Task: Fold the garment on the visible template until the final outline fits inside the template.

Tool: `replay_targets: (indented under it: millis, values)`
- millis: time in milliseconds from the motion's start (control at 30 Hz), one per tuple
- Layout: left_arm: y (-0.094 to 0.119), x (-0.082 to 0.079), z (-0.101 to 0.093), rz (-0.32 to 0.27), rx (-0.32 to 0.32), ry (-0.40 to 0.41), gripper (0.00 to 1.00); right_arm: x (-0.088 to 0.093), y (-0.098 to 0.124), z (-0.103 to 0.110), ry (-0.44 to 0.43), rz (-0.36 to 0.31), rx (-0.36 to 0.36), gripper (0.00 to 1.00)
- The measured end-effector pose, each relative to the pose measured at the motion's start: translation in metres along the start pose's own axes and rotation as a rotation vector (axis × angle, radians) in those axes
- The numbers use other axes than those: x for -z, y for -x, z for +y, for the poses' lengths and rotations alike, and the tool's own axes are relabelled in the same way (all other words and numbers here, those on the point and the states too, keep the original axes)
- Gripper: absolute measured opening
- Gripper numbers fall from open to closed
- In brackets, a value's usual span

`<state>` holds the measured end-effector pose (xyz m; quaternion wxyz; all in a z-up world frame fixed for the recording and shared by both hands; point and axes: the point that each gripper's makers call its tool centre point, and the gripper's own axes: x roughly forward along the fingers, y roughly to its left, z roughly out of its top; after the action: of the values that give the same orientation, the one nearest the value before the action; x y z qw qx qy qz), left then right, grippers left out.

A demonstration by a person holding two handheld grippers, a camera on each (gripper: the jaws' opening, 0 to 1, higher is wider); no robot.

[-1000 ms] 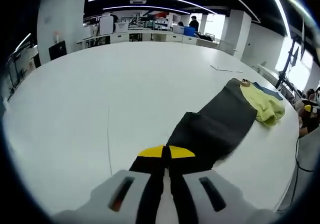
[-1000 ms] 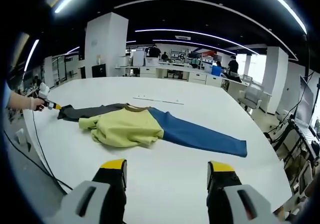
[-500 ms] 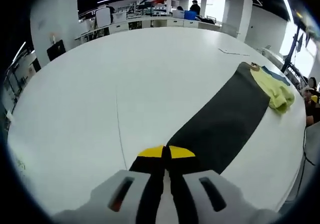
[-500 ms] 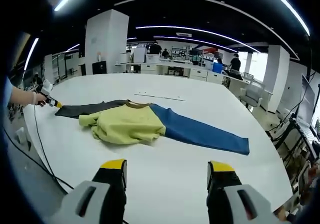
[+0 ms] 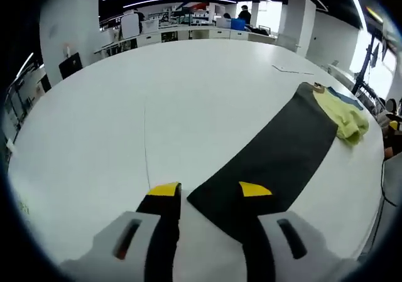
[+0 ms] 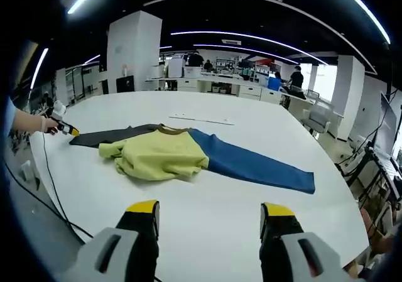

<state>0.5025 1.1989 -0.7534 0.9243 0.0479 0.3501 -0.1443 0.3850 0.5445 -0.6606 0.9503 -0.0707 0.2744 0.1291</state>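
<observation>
On white table (image 6: pixel 207 219), both grippers hang w/ jaws apart, empty: left gripper (image 5: pixel 204 191) over garment (image 5: pixel 276 156) sleeve end, right gripper (image 6: pixel 210 208) nearby.

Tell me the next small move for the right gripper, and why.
Probably bring the right gripper forward to the end of the blue sleeve. It hangs open, short of the garment, that sleeve lies flat and unfolded, and the left gripper is open over the dark sleeve.

Soft matt cloth garment (image 6: pixel 188 157) on a smooth, seemingly slightly glossy white table (image 5: pixel 94 125).
</observation>
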Motion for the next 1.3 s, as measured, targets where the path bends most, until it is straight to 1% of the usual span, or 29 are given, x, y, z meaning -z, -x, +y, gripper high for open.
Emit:
replay_targets:
  millis: [33,67,100,133,167,200,267,300,333,367,433,467,533,567,667,900,1033,1167,1300]
  values:
    - [0.001,-0.005,-0.005,-0.032,0.021,-0.017,0.49,0.000,0.000,0.000,-0.002,0.000,0.000,0.64]
    - [0.003,-0.005,-0.008,-0.030,0.029,-0.005,0.54,0.001,0.000,0.000,-0.002,0.000,-0.001,0.64]
    - [0.004,-0.008,-0.012,-0.044,0.047,-0.010,0.59,0.002,0.000,0.000,-0.004,0.002,-0.001,0.64]
    - [0.006,-0.015,-0.021,-0.086,0.091,-0.036,0.63,0.003,0.000,0.000,-0.007,0.005,-0.001,0.64]
    - [0.007,-0.016,-0.023,-0.085,0.101,-0.036,0.66,0.004,0.000,0.000,-0.008,0.005,-0.002,0.64]
    - [0.008,-0.017,-0.032,-0.087,0.142,-0.050,0.71,0.004,0.000,0.001,-0.006,0.005,-0.004,0.64]
    - [0.010,-0.018,-0.044,-0.087,0.192,-0.083,0.78,0.004,0.000,0.002,-0.006,0.004,-0.010,0.65]
    - [0.010,-0.017,-0.048,-0.082,0.203,-0.096,0.80,0.004,0.000,0.003,-0.005,0.003,-0.012,0.65]
    - [0.011,-0.016,-0.051,-0.072,0.215,-0.104,0.81,0.004,0.000,0.003,-0.003,0.002,-0.014,0.66]
    - [0.012,-0.019,-0.057,-0.082,0.231,-0.113,0.81,0.003,-0.001,0.003,0.001,-0.001,-0.017,0.67]
    - [0.014,-0.020,-0.063,-0.078,0.243,-0.118,0.81,0.003,-0.001,0.003,-0.001,-0.002,-0.022,0.68]
    - [0.014,-0.022,-0.067,-0.088,0.257,-0.116,0.83,0.003,-0.001,0.003,0.000,-0.003,-0.023,0.69]
    - [0.016,-0.021,-0.075,-0.077,0.265,-0.124,0.82,0.003,0.000,0.002,0.001,-0.004,-0.028,0.72]
    - [0.017,-0.021,-0.078,-0.083,0.270,-0.130,0.82,0.004,0.000,0.003,0.000,-0.005,-0.030,0.73]
    - [0.021,-0.021,-0.096,-0.088,0.302,-0.142,0.83,0.005,0.002,0.004,-0.002,-0.009,-0.037,0.74]
    - [0.028,-0.021,-0.128,-0.095,0.336,-0.149,0.81,0.010,0.004,-0.005,-0.009,-0.017,-0.041,0.74]
    - [0.033,-0.026,-0.153,-0.105,0.362,-0.160,0.81,0.011,0.008,-0.010,-0.016,-0.024,-0.047,0.73]
    - [0.037,-0.032,-0.175,-0.119,0.374,-0.168,0.80,0.013,0.012,-0.015,-0.013,-0.028,-0.054,0.73]
    - [0.043,-0.038,-0.198,-0.137,0.389,-0.166,0.78,0.015,0.016,-0.023,-0.010,-0.032,-0.063,0.73]
